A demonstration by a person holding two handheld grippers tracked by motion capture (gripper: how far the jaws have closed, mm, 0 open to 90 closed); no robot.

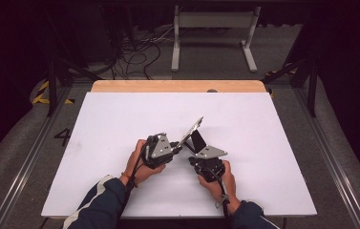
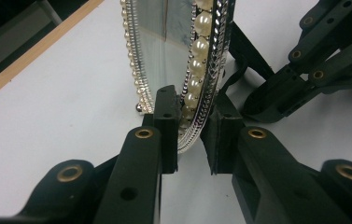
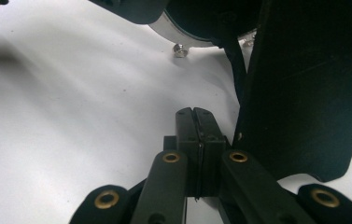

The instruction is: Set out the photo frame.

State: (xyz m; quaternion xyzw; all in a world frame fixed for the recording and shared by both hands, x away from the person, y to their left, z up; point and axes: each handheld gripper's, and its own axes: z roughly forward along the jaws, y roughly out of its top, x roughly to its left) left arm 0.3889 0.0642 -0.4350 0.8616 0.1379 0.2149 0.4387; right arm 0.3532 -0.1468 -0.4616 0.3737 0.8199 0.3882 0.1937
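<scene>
Centre of the high view, over a white table top [image 1: 120, 124]: both hand-held grippers crowded close around one small object, a silver picture frame edged with pearl beads [image 1: 193, 130], tilted up and leaning toward upper right, long axis from lower left to upper right. Left gripper [image 1: 176, 149] at the frame's lower left corner; seen close in the left gripper view, jaws of the left gripper [image 2: 190, 135] only narrowly parted, straddling the pearl-beaded rim [image 2: 197, 70], the left pad pressed to the glass face, the right pad just behind the back edge, so gripping that bottom edge, or very near it. Right gripper [image 1: 194, 161] below and right of the frame, hand behind it at lower centre right. In the right gripper view, right gripper [image 3: 195, 122] with jaws pressed flat together, nothing between them, tips pointing at bare table. Immediately right of those tips, the frame's black rear stand flap [image 3: 304, 88], broad and dark, filling the right side of that view, with the frame's silver base and a small ball foot [image 3: 179, 49] at top centre. Key relation: flap beside the shut right jaws, not between them; a likely next call is opening up and shifting right to catch it, left hand holding the frame steady.
</scene>
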